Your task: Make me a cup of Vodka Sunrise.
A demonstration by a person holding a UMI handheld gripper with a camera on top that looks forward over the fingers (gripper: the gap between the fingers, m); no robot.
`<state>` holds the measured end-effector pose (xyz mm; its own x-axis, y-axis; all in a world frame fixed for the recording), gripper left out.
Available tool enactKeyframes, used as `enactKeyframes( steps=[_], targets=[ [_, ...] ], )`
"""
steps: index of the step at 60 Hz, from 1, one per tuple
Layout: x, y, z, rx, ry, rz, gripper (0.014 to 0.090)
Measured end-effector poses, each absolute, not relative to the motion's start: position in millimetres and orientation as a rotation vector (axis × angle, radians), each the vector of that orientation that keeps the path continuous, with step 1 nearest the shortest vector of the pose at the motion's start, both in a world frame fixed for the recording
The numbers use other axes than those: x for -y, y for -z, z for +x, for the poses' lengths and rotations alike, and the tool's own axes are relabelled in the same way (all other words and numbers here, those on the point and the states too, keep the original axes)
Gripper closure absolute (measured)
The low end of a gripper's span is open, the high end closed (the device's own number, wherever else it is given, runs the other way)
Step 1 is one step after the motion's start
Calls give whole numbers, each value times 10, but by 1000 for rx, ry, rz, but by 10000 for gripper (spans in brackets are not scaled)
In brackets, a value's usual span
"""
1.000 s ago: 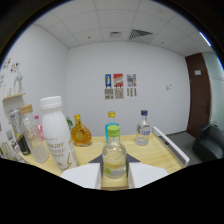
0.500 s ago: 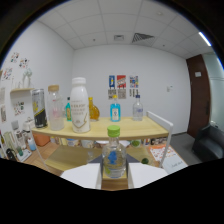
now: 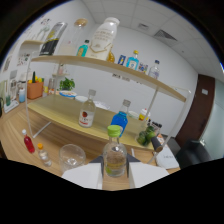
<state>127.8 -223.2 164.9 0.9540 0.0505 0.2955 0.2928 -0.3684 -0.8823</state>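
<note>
My gripper [image 3: 115,169] is shut on a small clear bottle [image 3: 115,152] with a green cap and a pale yellow label, held upright between the white fingers [image 3: 82,176]. Just left of the fingers an empty clear glass [image 3: 71,156] stands on the wooden table. Beyond it, on the lower shelf, stand a clear bottle with a red label [image 3: 87,112] and a blue bottle [image 3: 120,121]. A small red bottle [image 3: 27,142] and a tiny orange-capped bottle [image 3: 44,155] stand further left on the table.
The upper shelf board [image 3: 70,62] carries a large white bottle [image 3: 105,34], blue bottles [image 3: 132,60] and a clear one [image 3: 155,70]. A potted plant [image 3: 66,84] and an orange box [image 3: 35,89] sit at the back left. Green items [image 3: 147,135] lie to the right.
The view has dropped and tilted: the upper shelf now sits overhead, and the lower shelf, the table and the glass have come into sight. The green-capped bottle stays in my grip.
</note>
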Motion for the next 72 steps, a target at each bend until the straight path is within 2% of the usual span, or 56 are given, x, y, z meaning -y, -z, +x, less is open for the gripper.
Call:
enactKeyframes(
  steps=[11, 25, 37, 48, 61, 66, 72],
  targets=[
    [2079, -1809, 1285, 709, 660, -1803, 701],
    [2032, -1831, 1184, 1242, 1055, -1548, 701],
    [2002, -1871, 1159, 1547, 1321, -1325, 701],
    [1963, -1884, 1176, 1737, 1493, -1181, 700],
    [1964, -1868, 1150, 1738, 1478, -1205, 701],
    [1993, -1916, 1136, 1627, 1375, -1305, 700],
    [2024, -2081, 1069, 1354, 1122, -1472, 699]
  ],
)
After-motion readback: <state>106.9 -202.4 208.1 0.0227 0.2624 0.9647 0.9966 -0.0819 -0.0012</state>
